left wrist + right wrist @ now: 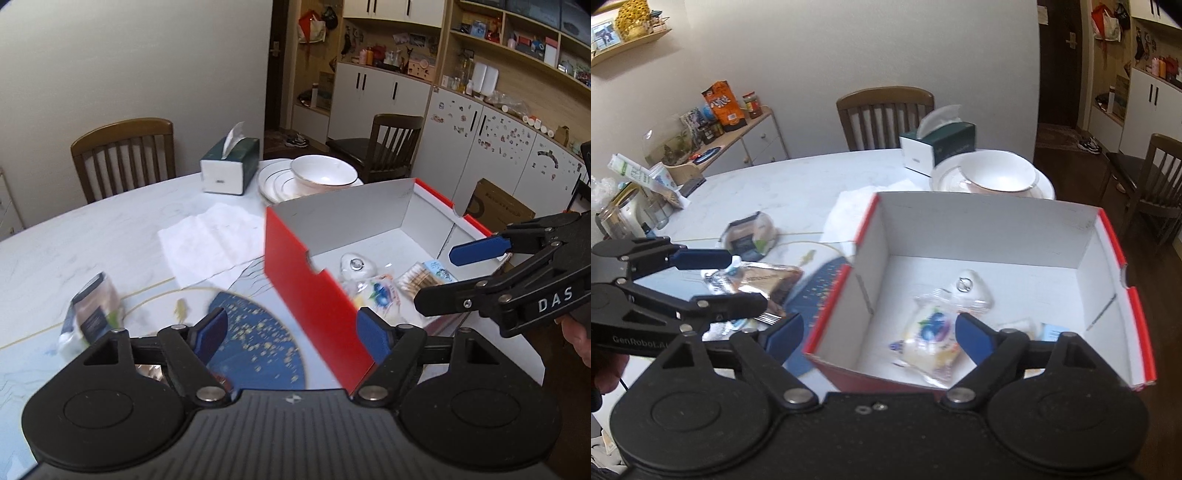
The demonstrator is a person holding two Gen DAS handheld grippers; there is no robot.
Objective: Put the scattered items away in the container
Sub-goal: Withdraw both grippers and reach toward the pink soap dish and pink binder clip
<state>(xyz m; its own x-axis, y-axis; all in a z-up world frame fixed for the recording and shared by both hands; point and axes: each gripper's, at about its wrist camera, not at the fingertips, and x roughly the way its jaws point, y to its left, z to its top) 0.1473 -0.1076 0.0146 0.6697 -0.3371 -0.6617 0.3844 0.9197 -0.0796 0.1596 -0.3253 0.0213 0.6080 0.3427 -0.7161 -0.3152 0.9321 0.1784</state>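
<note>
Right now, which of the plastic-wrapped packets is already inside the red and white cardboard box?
The clear packet with the blue and purple print; the grey-labelled packet and the brown foil packet lie outside the box, on the table.

Right gripper (879,338) is hovering with jaws spread and empty over the red box's (1112,236) near wall — a blurred clear packet (932,339) is lying inside. Left gripper (746,278) is reaching over foil packets (768,280) on the table (775,184) beside the box, jaws apart.
</note>
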